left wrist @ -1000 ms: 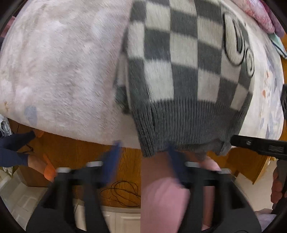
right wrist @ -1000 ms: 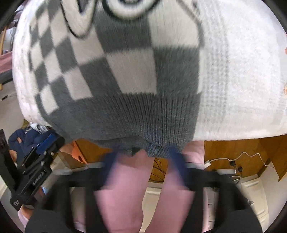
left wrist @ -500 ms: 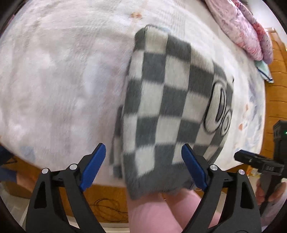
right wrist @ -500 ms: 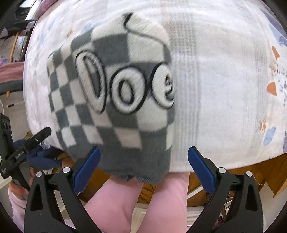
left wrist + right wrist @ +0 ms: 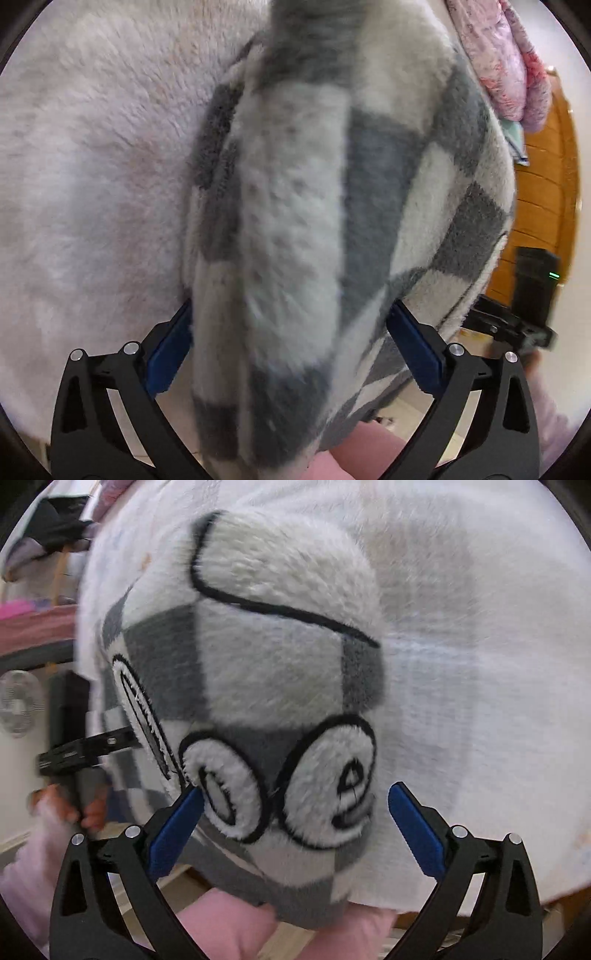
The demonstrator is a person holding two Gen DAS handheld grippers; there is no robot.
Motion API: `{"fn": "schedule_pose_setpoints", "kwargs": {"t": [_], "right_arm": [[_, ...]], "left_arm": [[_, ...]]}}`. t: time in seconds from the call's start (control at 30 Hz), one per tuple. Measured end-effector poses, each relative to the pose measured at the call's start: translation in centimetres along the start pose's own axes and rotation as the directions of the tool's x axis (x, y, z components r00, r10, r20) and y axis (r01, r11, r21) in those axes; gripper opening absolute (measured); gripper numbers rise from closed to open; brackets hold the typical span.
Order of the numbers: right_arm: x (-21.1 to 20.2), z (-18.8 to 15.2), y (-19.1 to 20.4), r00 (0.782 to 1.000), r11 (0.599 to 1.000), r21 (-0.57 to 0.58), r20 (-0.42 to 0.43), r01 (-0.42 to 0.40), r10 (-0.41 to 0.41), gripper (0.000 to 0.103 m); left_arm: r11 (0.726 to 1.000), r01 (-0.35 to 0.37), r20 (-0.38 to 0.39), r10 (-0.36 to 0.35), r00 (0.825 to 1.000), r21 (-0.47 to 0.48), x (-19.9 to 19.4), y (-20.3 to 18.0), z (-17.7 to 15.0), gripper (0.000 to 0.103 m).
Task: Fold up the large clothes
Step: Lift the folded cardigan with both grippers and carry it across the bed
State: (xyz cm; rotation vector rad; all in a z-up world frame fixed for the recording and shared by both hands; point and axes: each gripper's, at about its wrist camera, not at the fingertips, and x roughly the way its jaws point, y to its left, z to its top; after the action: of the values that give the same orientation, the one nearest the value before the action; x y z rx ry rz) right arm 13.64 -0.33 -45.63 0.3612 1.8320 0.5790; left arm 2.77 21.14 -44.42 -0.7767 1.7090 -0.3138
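both grippers point steeply down at the checked sweater (image 5: 295, 206). the left gripper (image 5: 290, 345) has its blue-padded jaws opening, straddling the sweater's near edge without pinching it. the right gripper (image 5: 295, 821) stands wide open over the sweater's lettered corner, pads clear of it.

Bed (image 5: 92, 166) covered by fuzzy white blanket (image 5: 480, 664). Pink floral quilt (image 5: 506, 59) bunched at bed's far right corner, teal cloth (image 5: 515, 138) just beside it. Orange wood panel (image 5: 546, 192) past bed's right edge. White fan (image 5: 18, 703) off bed's left side.
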Motion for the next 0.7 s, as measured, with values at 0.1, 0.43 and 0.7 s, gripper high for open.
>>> {"fn": "schedule_pose_setpoints", "kwargs": {"t": [0.1, 0.43, 0.7], "right_arm": [[1.9, 0.7, -3.1, 0.973, 0.974, 0.057, -0.058, -0.219, 0.222, 0.097], [5.6, 3.1, -4.8, 0.874, 0.888, 0.099, -0.156, -0.449, 0.459, 0.098], [2.4, 1.7, -3.0, 0.928, 0.915, 0.179, -0.023, -0.362, 0.372, 0.088]], "left_arm": [[0.988, 0.149, -0.029, -0.151, 0.988, -0.046, 0.2, 1.6, 0.6, 0.098], [0.919, 0.368, -0.069, -0.38, 0.922, -0.141, 2.1, 3.1, 2.9, 0.098], [0.985, 0.161, -0.008, -0.162, 0.987, -0.065, -0.4, -0.3, 1.1, 0.057]]}}
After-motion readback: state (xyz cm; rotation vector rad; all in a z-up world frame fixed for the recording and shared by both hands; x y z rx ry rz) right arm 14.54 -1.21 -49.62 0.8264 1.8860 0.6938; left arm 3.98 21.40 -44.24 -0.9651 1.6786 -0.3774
